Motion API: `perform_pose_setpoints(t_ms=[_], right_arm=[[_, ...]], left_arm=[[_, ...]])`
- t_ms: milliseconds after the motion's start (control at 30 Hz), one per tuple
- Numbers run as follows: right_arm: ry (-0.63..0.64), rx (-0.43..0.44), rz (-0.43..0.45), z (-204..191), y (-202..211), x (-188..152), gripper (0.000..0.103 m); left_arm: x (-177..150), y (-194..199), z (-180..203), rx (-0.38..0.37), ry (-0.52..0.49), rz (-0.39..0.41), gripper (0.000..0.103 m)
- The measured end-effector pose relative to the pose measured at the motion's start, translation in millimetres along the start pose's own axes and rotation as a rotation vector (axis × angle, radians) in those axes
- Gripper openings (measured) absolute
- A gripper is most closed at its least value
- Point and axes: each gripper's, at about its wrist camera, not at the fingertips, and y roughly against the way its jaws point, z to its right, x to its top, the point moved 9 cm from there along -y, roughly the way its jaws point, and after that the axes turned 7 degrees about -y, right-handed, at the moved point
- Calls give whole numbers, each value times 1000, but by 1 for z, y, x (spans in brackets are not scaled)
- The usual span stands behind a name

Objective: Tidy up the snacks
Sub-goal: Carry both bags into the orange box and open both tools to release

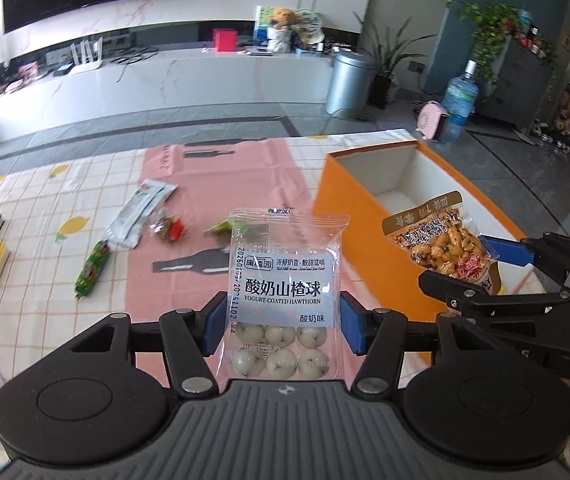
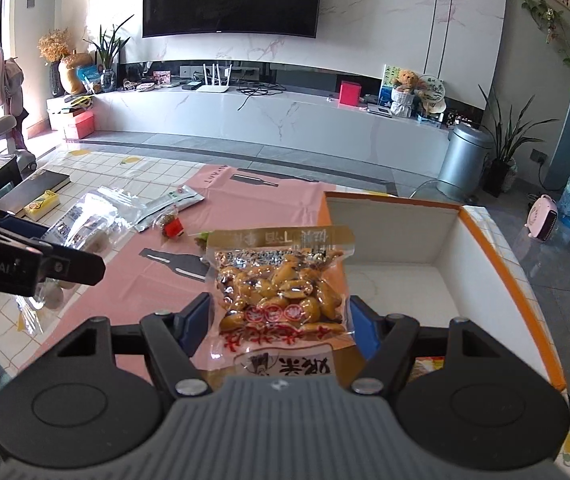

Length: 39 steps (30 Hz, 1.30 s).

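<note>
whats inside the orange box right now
The orange cardboard box shows a mostly bare white floor, with one colourful packet's corner at its near edge. The right hand-held gripper covers the rest.

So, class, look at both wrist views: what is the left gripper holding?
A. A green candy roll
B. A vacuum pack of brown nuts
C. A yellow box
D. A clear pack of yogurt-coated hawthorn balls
D: the left gripper has its blue pads pressed on the sides of the hawthorn ball pack, whose label and white balls show clearly.
</note>
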Motion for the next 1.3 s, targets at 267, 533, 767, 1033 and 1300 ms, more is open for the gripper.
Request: perform_pose_setpoints(t_ms=[267, 533, 767, 1033, 1300], right_arm=[[-44, -23, -5, 69, 28, 1, 69], [-140, -28, -78, 141, 23, 3, 69], [-236, 30, -142, 172, -6, 13, 70], [-210, 62, -250, 176, -64, 21, 70], [-110, 84, -358, 168, -117, 18, 70]], left_arm=[[29, -9, 64, -37, -174, 19, 66], [51, -51, 120, -98, -348, -38, 66], [72, -91, 151, -132, -494, -92, 66], [80, -154, 160, -120, -685, -193, 66], [83, -209, 157, -102, -932, -298, 66]])
